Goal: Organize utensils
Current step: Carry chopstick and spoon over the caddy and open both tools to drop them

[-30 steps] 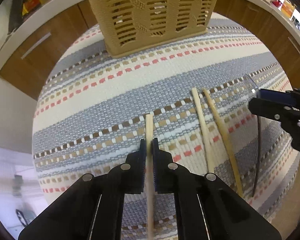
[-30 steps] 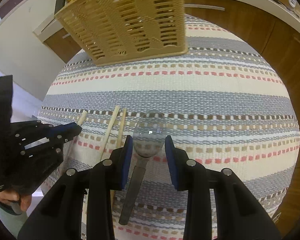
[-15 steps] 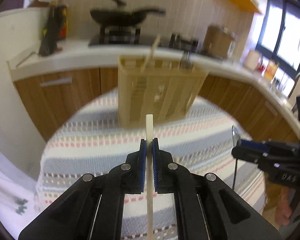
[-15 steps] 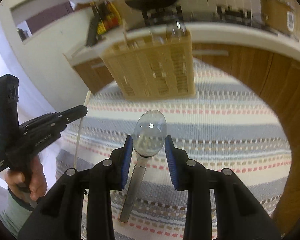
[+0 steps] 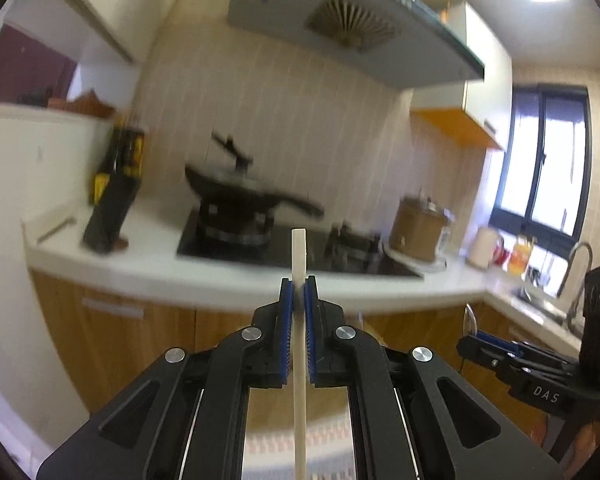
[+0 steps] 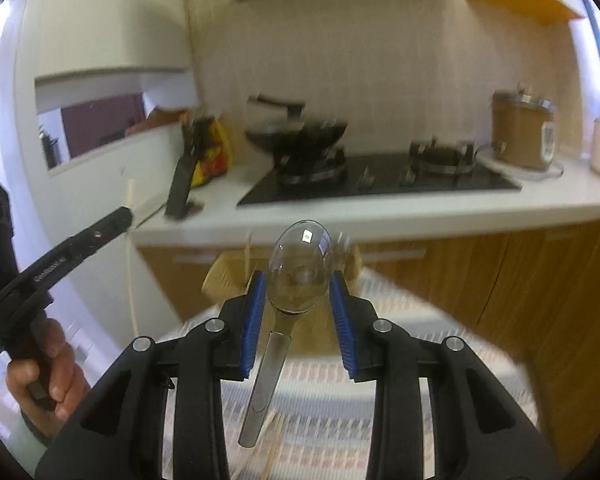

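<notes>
My left gripper [image 5: 299, 285] is shut on a pale wooden chopstick [image 5: 299, 252], which sticks up past the blue pads, held high above the striped mat [image 5: 328, 436]. My right gripper [image 6: 298, 286] is shut on the bowl of a clear plastic spoon [image 6: 300, 264], whose handle hangs down between the fingers. Behind the spoon stands the tan slotted basket [image 6: 224, 276], mostly hidden. In the right wrist view the left gripper [image 6: 124, 216] is at the left with its chopstick [image 6: 131, 272]. The right gripper [image 5: 474, 344] shows at the right of the left wrist view.
Two more chopsticks [image 6: 272, 436] lie on the striped mat [image 6: 420, 320]. Beyond runs a white counter [image 5: 140, 272] with a wok on the hob [image 5: 236, 196], a knife block [image 5: 112, 204] and a rice cooker [image 6: 524, 132]. Wooden cabinets [image 6: 540, 280] stand below.
Both grippers have risen from the mat and tilted up, carrying the chopstick and the spoon. The views have swung from the mat and basket to the counter and wall.
</notes>
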Tool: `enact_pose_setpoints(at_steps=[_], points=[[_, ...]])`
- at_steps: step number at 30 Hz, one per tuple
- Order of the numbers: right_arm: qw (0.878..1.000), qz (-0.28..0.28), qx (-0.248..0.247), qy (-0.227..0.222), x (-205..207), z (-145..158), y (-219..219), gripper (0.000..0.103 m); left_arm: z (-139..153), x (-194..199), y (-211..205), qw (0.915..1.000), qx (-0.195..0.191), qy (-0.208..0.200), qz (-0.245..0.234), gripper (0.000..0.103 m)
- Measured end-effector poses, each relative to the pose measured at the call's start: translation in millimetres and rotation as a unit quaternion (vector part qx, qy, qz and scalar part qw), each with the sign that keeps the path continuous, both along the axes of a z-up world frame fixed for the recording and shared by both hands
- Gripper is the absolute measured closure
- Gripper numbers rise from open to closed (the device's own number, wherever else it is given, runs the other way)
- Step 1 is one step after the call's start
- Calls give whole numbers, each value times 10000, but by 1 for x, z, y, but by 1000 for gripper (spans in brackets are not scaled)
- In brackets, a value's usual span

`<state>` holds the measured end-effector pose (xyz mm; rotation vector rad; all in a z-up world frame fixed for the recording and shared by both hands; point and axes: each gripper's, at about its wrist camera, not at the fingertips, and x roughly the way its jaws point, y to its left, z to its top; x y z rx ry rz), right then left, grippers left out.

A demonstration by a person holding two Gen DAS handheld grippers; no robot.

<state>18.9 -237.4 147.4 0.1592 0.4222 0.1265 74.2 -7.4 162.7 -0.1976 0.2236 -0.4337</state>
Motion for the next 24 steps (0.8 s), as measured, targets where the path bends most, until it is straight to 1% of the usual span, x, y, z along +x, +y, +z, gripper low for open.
enact_pose_setpoints(at_steps=[2,6,11,13,15,17,20,24], points=[[9997,-145,-77,-208,14,10,-3,73,8,5,-3,9997,-81,-210,39,99],[9980,-383,-165,-466,36,23,-8,73,15,24,-10,9980,-188,-588,161,99],[9942,-665,-305,-787,67,28,-13,73,17,47,-12,9948,-312,-929,283,99],[9922,-754,-408,-909,76,25,-10,73,13,57,-14,9942,-313,-969,335,99],[9884,-908,-575,-1070,84,20,-8,73,8,68,-19,9937,-216,-1003,459,99],[9833,-1131,-814,-1173,93,13,-4,73,3,77,-22,9933,-170,-1006,548,99],[9783,-1275,-1032,-1265,103,0,0,73,-8,89,-23,9925,-168,-1005,673,99],[9753,-1331,-1236,-1255,114,-17,5,73,-22,99,-21,9914,-235,-1012,801,99]])
